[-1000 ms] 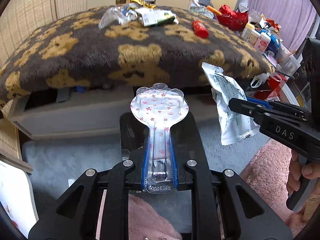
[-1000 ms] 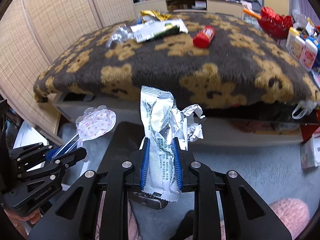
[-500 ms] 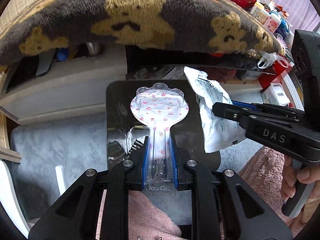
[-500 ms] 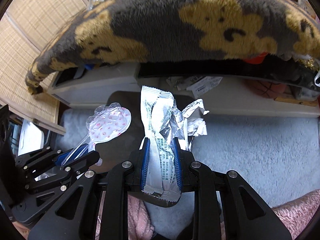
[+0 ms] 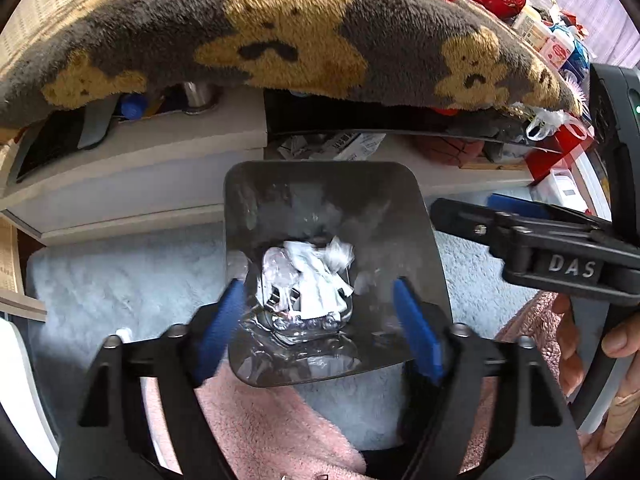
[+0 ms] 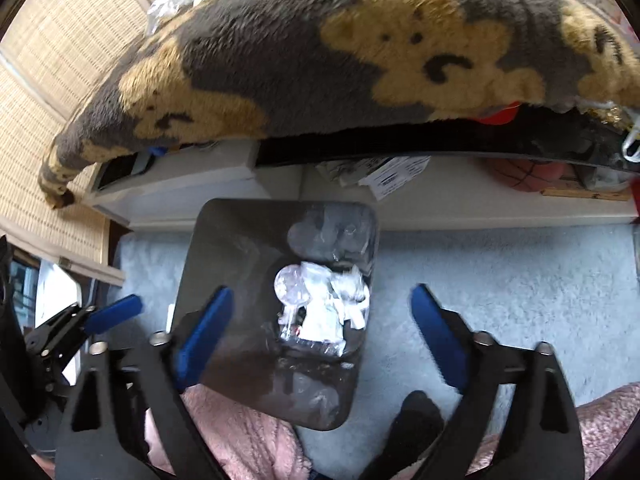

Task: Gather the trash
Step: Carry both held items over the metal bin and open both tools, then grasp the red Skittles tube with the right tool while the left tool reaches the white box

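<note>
The crumpled white wrappers (image 5: 308, 276) and clear spoon-shaped blister pack (image 6: 291, 286) are seen heaped in the dark bin (image 5: 240, 208), no clear axis discernible; left gripper (image 5: 320, 320) and right gripper (image 6: 320, 328) are spread wide, holding nothing.

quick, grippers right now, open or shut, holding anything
Left gripper: open, holding nothing; it is over the dark bin, wrappers lie inside.
Right gripper: open, holding nothing.
</note>
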A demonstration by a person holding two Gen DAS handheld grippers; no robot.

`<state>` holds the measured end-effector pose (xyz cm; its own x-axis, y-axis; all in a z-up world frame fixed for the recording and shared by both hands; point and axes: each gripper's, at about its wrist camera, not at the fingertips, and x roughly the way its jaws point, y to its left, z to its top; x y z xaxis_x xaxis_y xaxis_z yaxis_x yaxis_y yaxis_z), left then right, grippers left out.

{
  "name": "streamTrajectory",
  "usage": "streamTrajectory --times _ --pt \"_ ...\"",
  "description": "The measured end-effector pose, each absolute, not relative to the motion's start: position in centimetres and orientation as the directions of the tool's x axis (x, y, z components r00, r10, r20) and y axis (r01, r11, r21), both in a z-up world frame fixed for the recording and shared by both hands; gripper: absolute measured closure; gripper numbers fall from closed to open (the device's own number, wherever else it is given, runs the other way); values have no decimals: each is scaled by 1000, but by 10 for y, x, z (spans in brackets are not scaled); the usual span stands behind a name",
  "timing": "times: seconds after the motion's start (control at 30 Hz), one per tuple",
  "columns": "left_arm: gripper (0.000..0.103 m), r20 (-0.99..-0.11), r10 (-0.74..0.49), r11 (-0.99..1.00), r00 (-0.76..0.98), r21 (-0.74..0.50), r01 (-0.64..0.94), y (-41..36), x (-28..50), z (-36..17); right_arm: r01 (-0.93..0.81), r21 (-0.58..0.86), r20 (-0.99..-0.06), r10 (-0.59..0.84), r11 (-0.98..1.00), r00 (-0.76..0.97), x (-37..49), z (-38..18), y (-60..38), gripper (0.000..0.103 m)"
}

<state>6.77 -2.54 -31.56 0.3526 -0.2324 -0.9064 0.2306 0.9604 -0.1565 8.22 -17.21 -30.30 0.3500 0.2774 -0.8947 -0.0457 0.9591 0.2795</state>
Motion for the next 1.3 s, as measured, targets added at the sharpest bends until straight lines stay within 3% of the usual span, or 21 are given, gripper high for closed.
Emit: streamTrajectory --times 0.2,0.77,1.3 --pt "8 -893 -224 963 390 -141 229 -22 64 -298 -28 243 -891 235 970 388 82 -288 -184 4" --pt "8 -816 -221 973 534 -144 182 7 94 -226 -1 231 -781 186 973 596 116 -190 -222 4" --pt "8 -746 -252 961 617 -118 249 -13 182 -183 17 217 -752 156 976 640 204 -174 -222 4"
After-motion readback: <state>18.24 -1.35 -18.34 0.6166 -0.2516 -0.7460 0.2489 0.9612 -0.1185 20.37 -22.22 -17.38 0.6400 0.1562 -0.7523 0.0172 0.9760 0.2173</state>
